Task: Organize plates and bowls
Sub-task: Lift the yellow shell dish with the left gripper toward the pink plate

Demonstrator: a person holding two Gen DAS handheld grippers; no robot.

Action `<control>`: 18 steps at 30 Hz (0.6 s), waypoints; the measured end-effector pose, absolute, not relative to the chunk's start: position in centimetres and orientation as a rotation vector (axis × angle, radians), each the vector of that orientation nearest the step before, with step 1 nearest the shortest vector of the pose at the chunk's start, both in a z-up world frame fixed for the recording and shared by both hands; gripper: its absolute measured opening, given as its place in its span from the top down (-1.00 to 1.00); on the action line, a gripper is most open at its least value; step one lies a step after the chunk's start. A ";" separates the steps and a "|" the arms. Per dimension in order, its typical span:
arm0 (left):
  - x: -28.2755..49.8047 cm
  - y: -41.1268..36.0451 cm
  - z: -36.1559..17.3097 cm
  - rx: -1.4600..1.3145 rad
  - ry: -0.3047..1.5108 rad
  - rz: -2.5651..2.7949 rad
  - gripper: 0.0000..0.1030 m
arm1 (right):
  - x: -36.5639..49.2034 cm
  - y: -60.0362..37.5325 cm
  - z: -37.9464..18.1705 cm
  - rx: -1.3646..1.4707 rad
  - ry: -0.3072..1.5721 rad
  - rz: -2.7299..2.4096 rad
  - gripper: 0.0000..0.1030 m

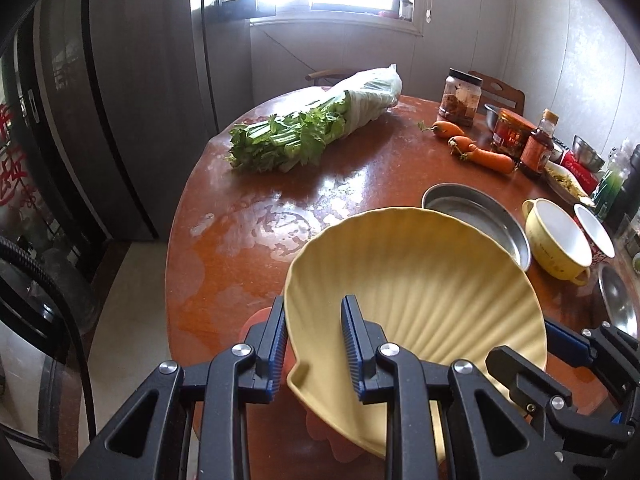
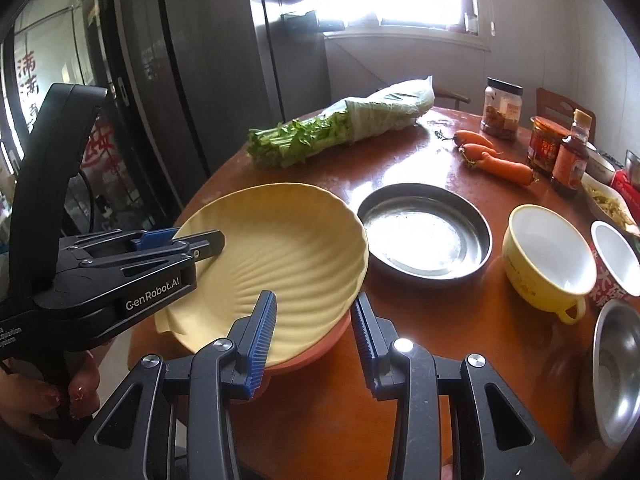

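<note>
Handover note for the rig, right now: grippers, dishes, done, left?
Left gripper: shut on the yellow shell plate, at its near-left rim.
Right gripper: shut on the same plate's near-right rim.
The plate sits over a pink plate at the table edge; whether it rests fully, I cannot tell.
Loose: steel pan, yellow cup-bowl, white bowl, steel bowl.
Left: release, then group those.

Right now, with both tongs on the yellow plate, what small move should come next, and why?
Probably lower the yellow plate level onto the pink plate beneath. Both the left tongs and right tongs clamp its rim, and it looks tilted, not yet seated; the pink one shows just under its near edge.
</note>
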State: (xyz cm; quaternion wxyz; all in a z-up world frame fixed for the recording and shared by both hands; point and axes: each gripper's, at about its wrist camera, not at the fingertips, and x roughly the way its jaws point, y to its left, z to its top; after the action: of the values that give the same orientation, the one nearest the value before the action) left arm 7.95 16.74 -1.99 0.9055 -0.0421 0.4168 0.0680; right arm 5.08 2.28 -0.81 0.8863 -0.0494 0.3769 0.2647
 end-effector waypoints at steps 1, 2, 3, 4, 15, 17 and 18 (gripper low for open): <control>8.0 16.8 -2.1 -0.088 0.863 0.141 0.48 | 5.2 2.4 -1.0 -0.107 0.785 0.551 0.22; 8.2 16.8 -2.2 -0.086 0.867 0.139 0.48 | 5.4 2.5 -1.2 -0.111 0.790 0.550 0.22; 8.2 16.8 -2.2 -0.084 0.867 0.140 0.48 | 5.5 2.6 -1.4 -0.114 0.798 0.547 0.22; 8.3 16.9 -2.3 -0.082 0.867 0.140 0.48 | 5.7 2.6 -1.7 -0.117 0.807 0.547 0.22; 8.7 16.7 -2.8 -0.058 0.884 0.156 0.48 | 6.1 3.4 -2.7 -0.162 0.825 0.538 0.21; 8.8 16.7 -3.0 -0.052 0.886 0.157 0.48 | 6.1 3.5 -2.8 -0.178 0.817 0.533 0.20; 8.8 16.6 -3.0 -0.046 0.887 0.159 0.48 | 6.0 3.7 -2.8 -0.183 0.816 0.532 0.20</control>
State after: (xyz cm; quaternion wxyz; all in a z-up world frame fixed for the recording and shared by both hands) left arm 8.83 16.62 -3.01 0.9000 -0.0221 0.4284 0.0768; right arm 6.03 3.69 -2.80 0.8797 -0.0879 0.3915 0.2552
